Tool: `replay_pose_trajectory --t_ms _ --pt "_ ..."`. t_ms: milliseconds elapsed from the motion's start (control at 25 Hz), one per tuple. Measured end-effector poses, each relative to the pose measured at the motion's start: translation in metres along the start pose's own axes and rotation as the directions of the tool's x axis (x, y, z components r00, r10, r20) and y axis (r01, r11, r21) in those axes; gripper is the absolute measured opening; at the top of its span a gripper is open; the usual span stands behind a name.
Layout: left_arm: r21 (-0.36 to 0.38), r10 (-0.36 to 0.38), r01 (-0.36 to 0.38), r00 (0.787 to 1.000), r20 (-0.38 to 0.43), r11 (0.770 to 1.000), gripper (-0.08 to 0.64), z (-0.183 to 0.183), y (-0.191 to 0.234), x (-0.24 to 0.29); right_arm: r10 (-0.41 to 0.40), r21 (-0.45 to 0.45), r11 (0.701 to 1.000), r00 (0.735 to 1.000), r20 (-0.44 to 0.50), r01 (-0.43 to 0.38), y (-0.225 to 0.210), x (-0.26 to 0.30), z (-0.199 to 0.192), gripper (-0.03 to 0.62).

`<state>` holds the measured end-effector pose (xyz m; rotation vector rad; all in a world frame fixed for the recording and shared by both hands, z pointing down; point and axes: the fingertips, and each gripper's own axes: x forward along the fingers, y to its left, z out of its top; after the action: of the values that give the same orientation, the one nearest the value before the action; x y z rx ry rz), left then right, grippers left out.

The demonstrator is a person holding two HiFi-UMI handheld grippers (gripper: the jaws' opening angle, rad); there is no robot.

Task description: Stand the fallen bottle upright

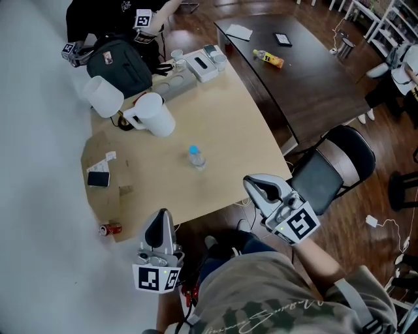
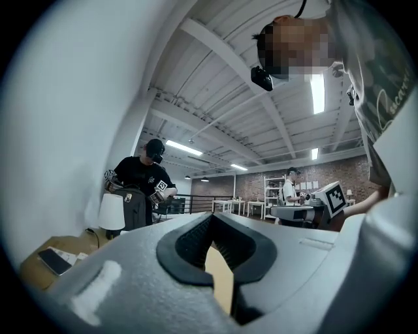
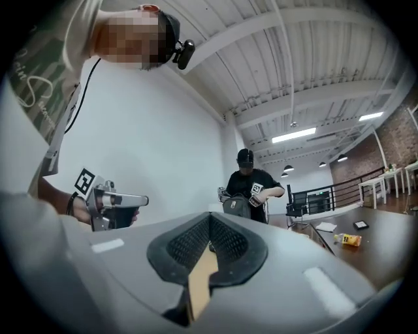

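bottle [image 1: 196, 158], clear with a blue cap, stands upright on the light wooden worktop [image 1: 228, 124]. it sits down-right of the white jug [image 1: 153, 114] in the head view, apart from it, with nothing touching it.

left gripper [image 1: 160, 225] is held well below the jug, off the worktop's near edge. its jaws are pressed together with nothing between them. the left gripper view shows the same closed tips [image 2: 212, 216].

right gripper [image 1: 258, 186] is down-right of the jug, past the bottle, at the worktop's near corner. its jaws are also pressed together and hold nothing, as the right gripper view confirms [image 3: 210, 220]. both grippers are well apart from the bottle.

white container [image 1: 103, 96] is just up-left of the jug. dark backpack [image 1: 121, 65] is above the jug, at the worktop's far end. a second person [image 1: 111, 19] with marker cubes has their hands on it.

phone [image 1: 98, 179] lies flat down-left of the jug. dark table [image 1: 307, 78] is far right of the jug with a yellow packet [image 1: 269, 59] lying on it. black chair [image 1: 333, 166] stands right of the jug, beyond the worktop's edge.
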<state>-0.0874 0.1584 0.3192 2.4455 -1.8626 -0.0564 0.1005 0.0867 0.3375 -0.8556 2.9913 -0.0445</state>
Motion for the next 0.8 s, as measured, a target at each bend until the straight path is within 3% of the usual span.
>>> replay_pose_trajectory --t_ms 480,800 --pt "0.003 0.017 -0.017 0.999 0.028 1.0 0.003 0.006 0.03 -0.04 -0.01 -0.059 0.998 1.0 0.026 0.012 0.032 0.0 0.018 0.003" --pt "-0.002 0.013 -0.012 0.999 0.05 1.0 0.003 0.011 0.028 -0.05 -0.015 -0.068 0.998 0.999 0.032 0.017 0.041 -0.002 0.018 0.003"
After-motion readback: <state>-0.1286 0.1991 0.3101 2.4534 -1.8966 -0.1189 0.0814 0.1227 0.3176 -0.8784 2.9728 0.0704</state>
